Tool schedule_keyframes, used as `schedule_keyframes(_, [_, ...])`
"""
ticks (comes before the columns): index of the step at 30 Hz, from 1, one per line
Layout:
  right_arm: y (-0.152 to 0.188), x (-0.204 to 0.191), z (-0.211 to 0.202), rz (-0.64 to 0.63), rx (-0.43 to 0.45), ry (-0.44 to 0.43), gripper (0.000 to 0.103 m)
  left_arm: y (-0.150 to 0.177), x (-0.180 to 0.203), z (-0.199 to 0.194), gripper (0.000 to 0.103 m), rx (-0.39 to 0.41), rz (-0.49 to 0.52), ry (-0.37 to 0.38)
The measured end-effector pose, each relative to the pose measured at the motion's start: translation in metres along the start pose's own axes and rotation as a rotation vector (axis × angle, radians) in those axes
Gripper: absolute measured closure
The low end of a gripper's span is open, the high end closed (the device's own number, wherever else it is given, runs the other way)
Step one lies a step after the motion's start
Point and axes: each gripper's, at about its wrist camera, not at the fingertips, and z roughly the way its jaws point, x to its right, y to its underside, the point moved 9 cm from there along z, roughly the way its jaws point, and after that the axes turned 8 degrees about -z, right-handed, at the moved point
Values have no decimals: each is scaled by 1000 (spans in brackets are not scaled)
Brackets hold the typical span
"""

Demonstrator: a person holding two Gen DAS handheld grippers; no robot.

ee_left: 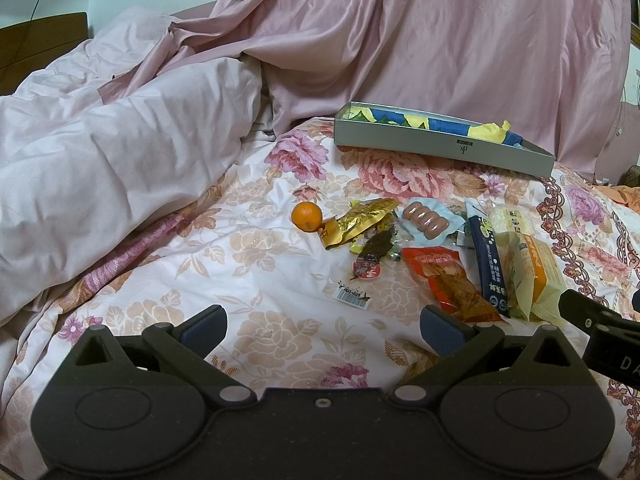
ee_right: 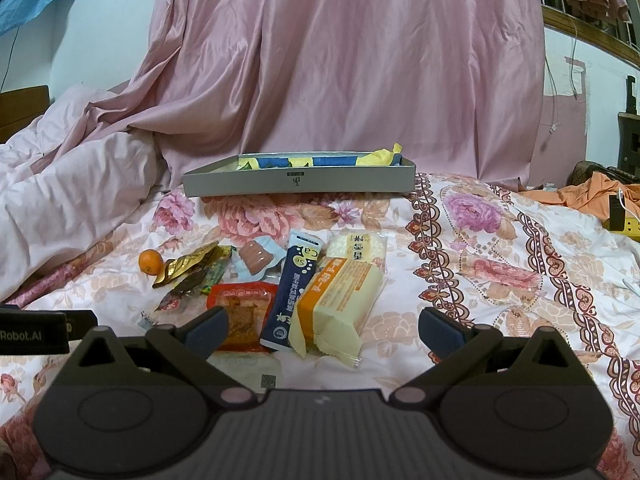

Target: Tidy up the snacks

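Observation:
A pile of snacks lies on the floral bedspread: an orange (ee_left: 307, 216) (ee_right: 151, 261), a gold packet (ee_left: 362, 217) (ee_right: 188, 264), a sausage pack (ee_left: 429, 220) (ee_right: 260, 259), a red packet (ee_left: 448, 280) (ee_right: 242, 308), a dark blue stick packet (ee_left: 489, 260) (ee_right: 294, 292) and a yellow-orange packet (ee_left: 532, 276) (ee_right: 340, 300). A grey box (ee_left: 440, 145) (ee_right: 300, 180) with blue and yellow paper inside stands behind them. My left gripper (ee_left: 323, 326) is open and empty, left of the pile. My right gripper (ee_right: 323, 326) is open and empty, just short of the yellow-orange packet.
A bunched pale pink duvet (ee_left: 112, 168) lies to the left. A pink curtain (ee_right: 340, 60) hangs behind the box. Orange cloth (ee_right: 592, 196) lies at the far right. A small barcode label (ee_left: 352, 294) lies on the bedspread near the pile.

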Motion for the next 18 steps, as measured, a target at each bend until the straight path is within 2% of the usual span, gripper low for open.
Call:
schedule_keyframes(10, [7,-7,4,-18,-33,-18,0,4,1,3,1,-6,2,4])
schedule_keyframes(18, [9,-11,16,-15,-103,-49,0,2,0,11,1,-34,-3,-4])
